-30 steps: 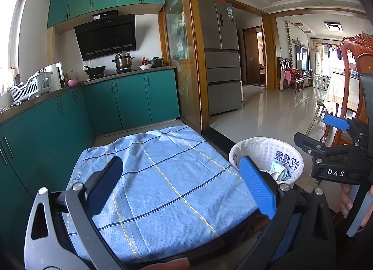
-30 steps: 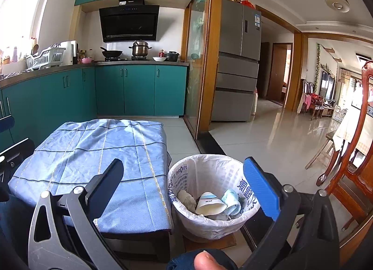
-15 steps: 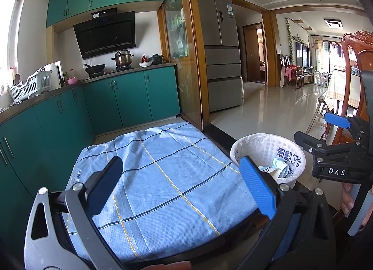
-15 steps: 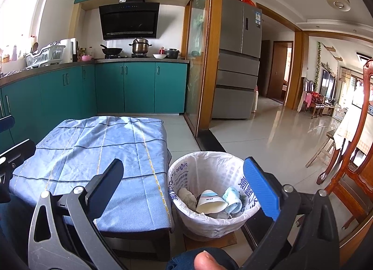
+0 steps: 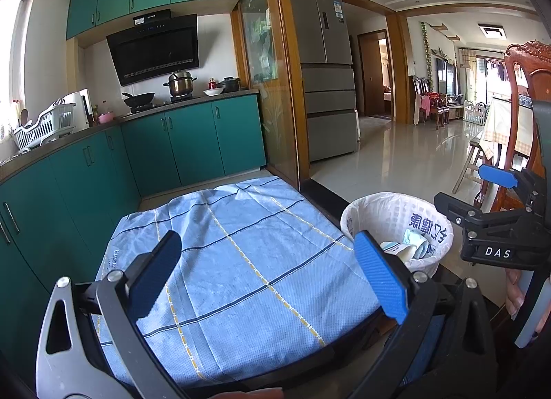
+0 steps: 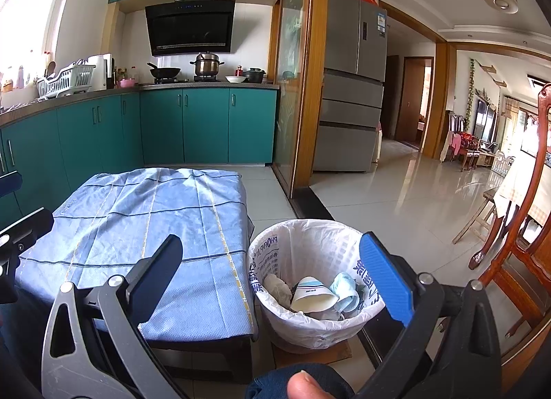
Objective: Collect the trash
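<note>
A trash bin [image 6: 311, 240] lined with a white printed bag stands on the floor right of a low table. In it lie a paper cup [image 6: 311, 299], a pale blue crumpled piece [image 6: 344, 292] and a grey wad [image 6: 277, 283]. The bin also shows in the left wrist view [image 5: 385, 209]. The table carries a blue checked cloth [image 5: 241, 261] [image 6: 137, 227] with nothing on it. My left gripper [image 5: 268, 261] is open and empty above the cloth. My right gripper [image 6: 272, 263] is open and empty above the table's right edge and the bin; it shows from the side in the left wrist view [image 5: 496, 209].
Teal kitchen cabinets [image 6: 193, 123] run along the left and back, with pots on the counter. A wood-framed glass partition [image 6: 299, 89] and a grey fridge [image 6: 354, 89] stand behind the bin. A wooden chair [image 6: 516, 244] is at the right. The tiled floor [image 6: 396, 199] stretches into the living room.
Both grippers stay open and empty. The views have shifted only slightly; the table and bin appear a little lower in the left wrist view.
</note>
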Available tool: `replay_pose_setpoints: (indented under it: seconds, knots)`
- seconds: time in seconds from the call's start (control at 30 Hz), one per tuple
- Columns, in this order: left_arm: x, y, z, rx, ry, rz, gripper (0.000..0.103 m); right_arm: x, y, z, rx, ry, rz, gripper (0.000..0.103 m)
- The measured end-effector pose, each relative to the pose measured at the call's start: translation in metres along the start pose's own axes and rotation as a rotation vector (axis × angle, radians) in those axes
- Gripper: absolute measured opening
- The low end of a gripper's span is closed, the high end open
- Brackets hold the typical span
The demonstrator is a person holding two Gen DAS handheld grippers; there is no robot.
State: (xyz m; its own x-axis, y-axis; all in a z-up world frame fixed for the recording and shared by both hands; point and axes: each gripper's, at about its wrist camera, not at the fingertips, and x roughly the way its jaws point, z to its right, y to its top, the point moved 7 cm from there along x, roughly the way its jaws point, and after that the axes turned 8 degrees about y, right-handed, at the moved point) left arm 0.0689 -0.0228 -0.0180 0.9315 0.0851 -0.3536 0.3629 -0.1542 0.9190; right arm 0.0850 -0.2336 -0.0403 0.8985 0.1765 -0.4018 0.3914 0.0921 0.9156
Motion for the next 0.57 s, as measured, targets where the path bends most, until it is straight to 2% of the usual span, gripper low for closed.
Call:
replay_pose_setpoints:
  seconds: [0.27, 0.4, 0.47, 0.57]
  knots:
    - [0.001, -0.003, 0.004, 0.013, -0.011, -0.004, 0.1, 0.006, -0.005, 0.003, 0.005, 0.003, -0.016, 0.1]
    - [0.012, -0.008, 0.001, 0.007, 0.008, -0.038, 0.1, 0.008, -0.007, 0.003, 0.012, 0.015, -0.026, 0.1]
    - [0.024, -0.014, -0.005, 0.025, 0.062, -0.064, 0.1, 0.008, -0.006, -0.002, 0.014, 0.059, -0.033, 0.1]
    - [0.06, -0.03, -0.021, 0.112, 0.191, -0.119, 0.1, 0.003, -0.004, -0.032, -0.025, 0.256, -0.068, 0.1]
